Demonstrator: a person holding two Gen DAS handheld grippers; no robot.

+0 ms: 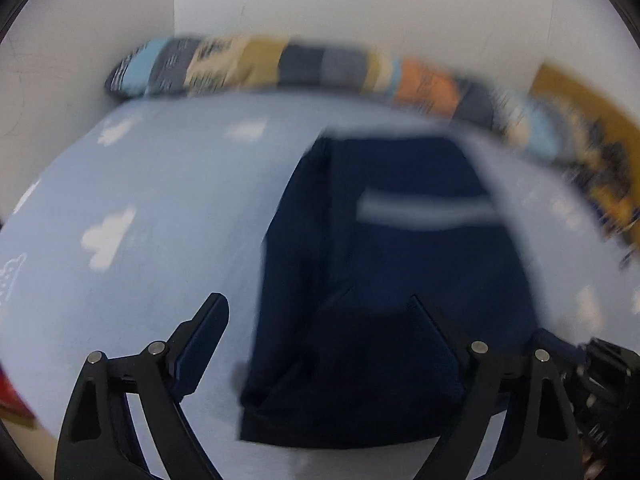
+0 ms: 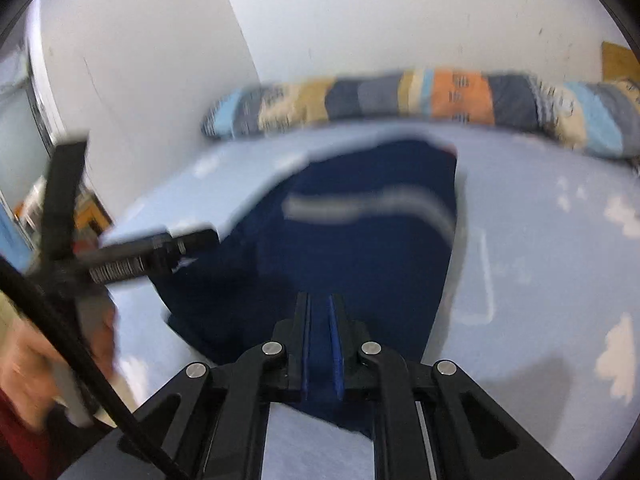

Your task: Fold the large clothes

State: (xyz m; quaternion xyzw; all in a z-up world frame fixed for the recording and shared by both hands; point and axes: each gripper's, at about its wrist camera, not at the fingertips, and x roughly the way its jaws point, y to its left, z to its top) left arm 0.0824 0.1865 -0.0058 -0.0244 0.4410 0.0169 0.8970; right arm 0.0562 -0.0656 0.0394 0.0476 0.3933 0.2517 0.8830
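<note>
A navy blue garment (image 1: 380,280) with a pale stripe (image 1: 424,210) lies flat on a light blue bed sheet (image 1: 160,200). It also shows in the right wrist view (image 2: 360,248). My left gripper (image 1: 320,308) is open wide, its fingers (image 1: 208,328) apart above the garment's near left edge. My right gripper (image 2: 320,312) is shut on the garment's near edge, with navy cloth between its fingers (image 2: 338,340). The left gripper's body (image 2: 132,256) shows at the left of the right wrist view. Both views are motion-blurred.
A long patchwork bolster (image 1: 304,66) lies along the bed's far edge against a white wall (image 1: 360,0); it also shows in the right wrist view (image 2: 440,96). The sheet has white cloud prints (image 1: 106,238). A person's hand (image 2: 48,360) is at lower left.
</note>
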